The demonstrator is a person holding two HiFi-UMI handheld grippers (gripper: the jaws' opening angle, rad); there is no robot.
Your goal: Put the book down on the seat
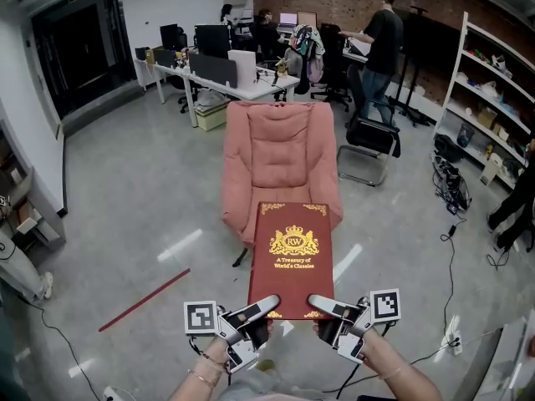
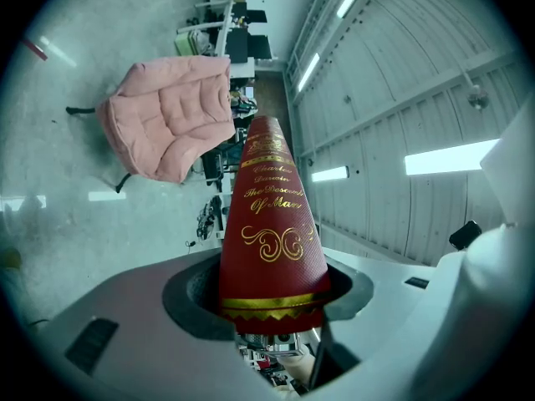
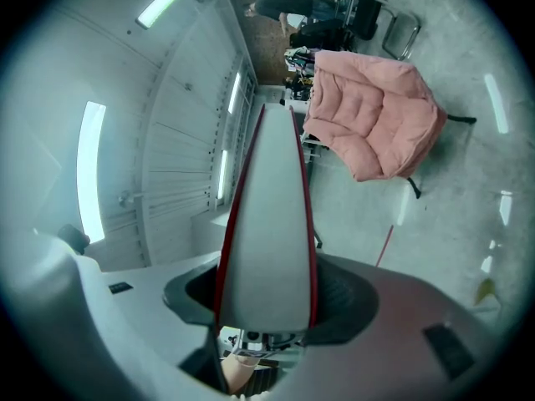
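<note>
A big dark-red book (image 1: pixel 292 257) with a gold crest and title is held level in the air, its far edge over the front of a pink padded armchair (image 1: pixel 280 153). My left gripper (image 1: pixel 255 309) is shut on the book's near left corner, my right gripper (image 1: pixel 330 309) on its near right corner. In the left gripper view the red spine (image 2: pixel 272 224) with gold lettering runs out from between the jaws toward the armchair (image 2: pixel 171 115). The right gripper view looks along the white page edge (image 3: pixel 267 241) clamped between the jaws, with the armchair (image 3: pixel 376 111) beyond.
A black metal-framed chair (image 1: pixel 368 144) stands right of the armchair. Desks with monitors (image 1: pixel 213 65) and several people fill the back. Shelves (image 1: pixel 493 98) line the right wall, cables (image 1: pixel 451 190) trail on the floor below them. A red strip (image 1: pixel 144 299) lies on the grey floor at left.
</note>
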